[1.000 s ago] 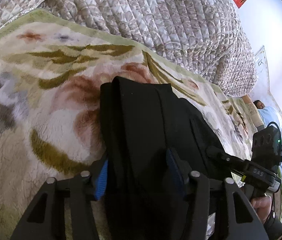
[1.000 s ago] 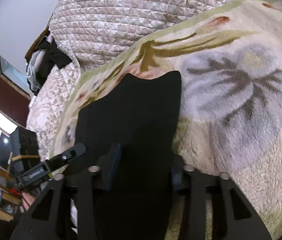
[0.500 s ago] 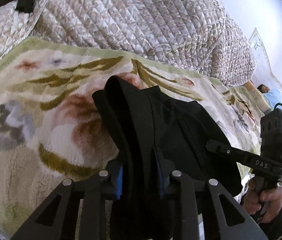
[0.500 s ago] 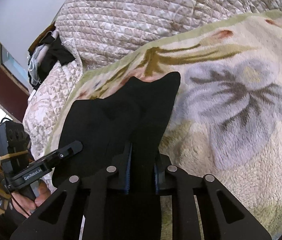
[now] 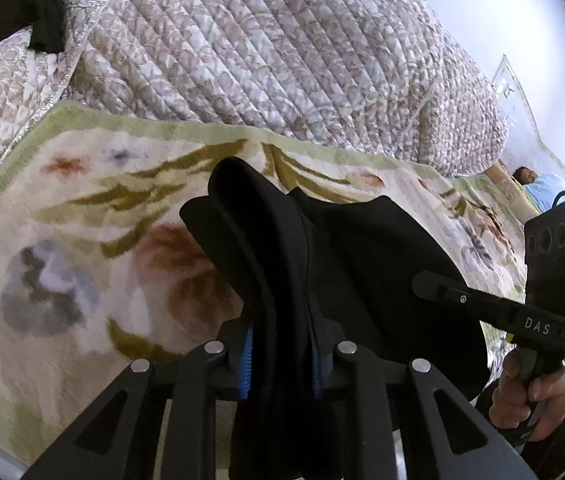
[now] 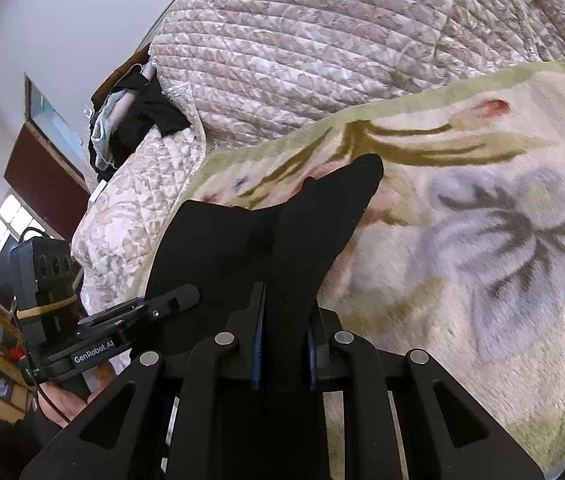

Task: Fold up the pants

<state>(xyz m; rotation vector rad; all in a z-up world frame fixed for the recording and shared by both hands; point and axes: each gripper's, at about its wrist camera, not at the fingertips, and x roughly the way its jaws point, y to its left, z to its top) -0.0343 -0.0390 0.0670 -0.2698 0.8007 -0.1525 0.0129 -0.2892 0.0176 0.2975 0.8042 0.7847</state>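
Observation:
The black pants (image 5: 362,248) lie bunched on a floral plush blanket (image 5: 62,260). My left gripper (image 5: 280,344) is closing its jaws on a thick fold of the pants, its blue pads pressing the cloth, and that fold is raised off the blanket. In the right wrist view, my right gripper (image 6: 284,348) is shut on another edge of the pants (image 6: 242,240), which rises in a peak ahead of it. Each view shows the other gripper beside the cloth, held by a hand (image 5: 538,396).
A quilted bedspread (image 5: 282,60) is heaped behind the blanket (image 6: 482,240). Dark clothes (image 6: 134,120) are piled at the far left of the bed. A person in blue (image 5: 526,176) lies at the far right. A window and wooden furniture stand beyond the bed's left side.
Both grippers closed from wide open onto the pants' edge and lifted it. The cloth has bunched and risen off the blanket.

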